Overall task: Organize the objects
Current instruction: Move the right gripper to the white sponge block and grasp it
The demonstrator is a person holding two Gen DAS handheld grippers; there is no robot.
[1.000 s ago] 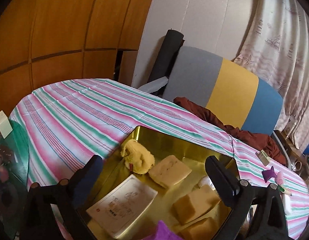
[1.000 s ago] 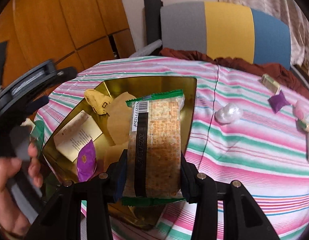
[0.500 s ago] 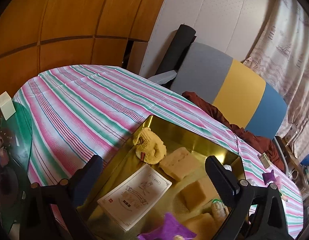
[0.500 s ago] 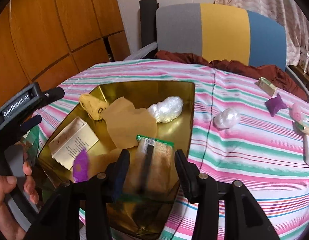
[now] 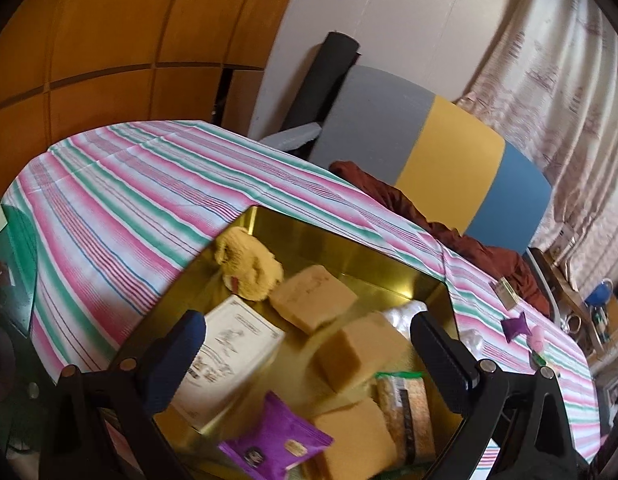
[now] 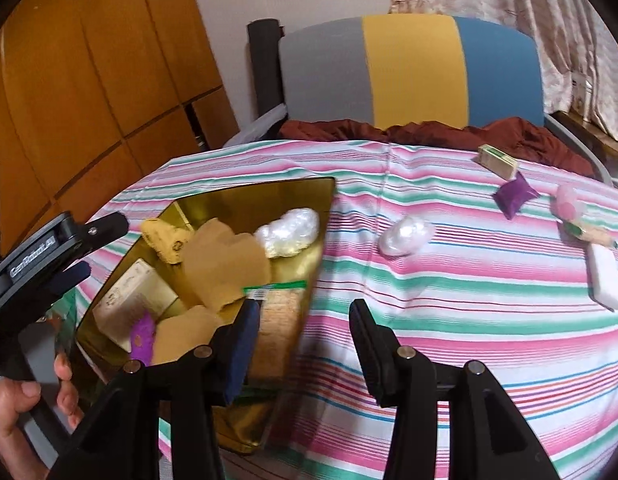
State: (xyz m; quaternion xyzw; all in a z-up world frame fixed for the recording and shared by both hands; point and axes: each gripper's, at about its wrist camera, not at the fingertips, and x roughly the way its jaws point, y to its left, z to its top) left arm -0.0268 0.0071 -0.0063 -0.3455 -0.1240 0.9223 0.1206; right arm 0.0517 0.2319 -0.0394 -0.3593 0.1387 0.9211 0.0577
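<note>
A gold tray sits on the striped tablecloth. It holds a yellow plush, tan sponges, a white card box, a purple packet, a white plastic bundle and a cracker pack. My right gripper is open and empty over the tray's near right edge. My left gripper is open and empty above the tray; it also shows at the left of the right wrist view.
Loose on the cloth to the right lie a white bundle, a purple packet, a small green-and-gold box, a pink item and a white bar. A grey, yellow and blue chair stands behind the table.
My right gripper opened and let the cracker pack fall into the tray, then shifted right. My left gripper moved closer over the tray.
</note>
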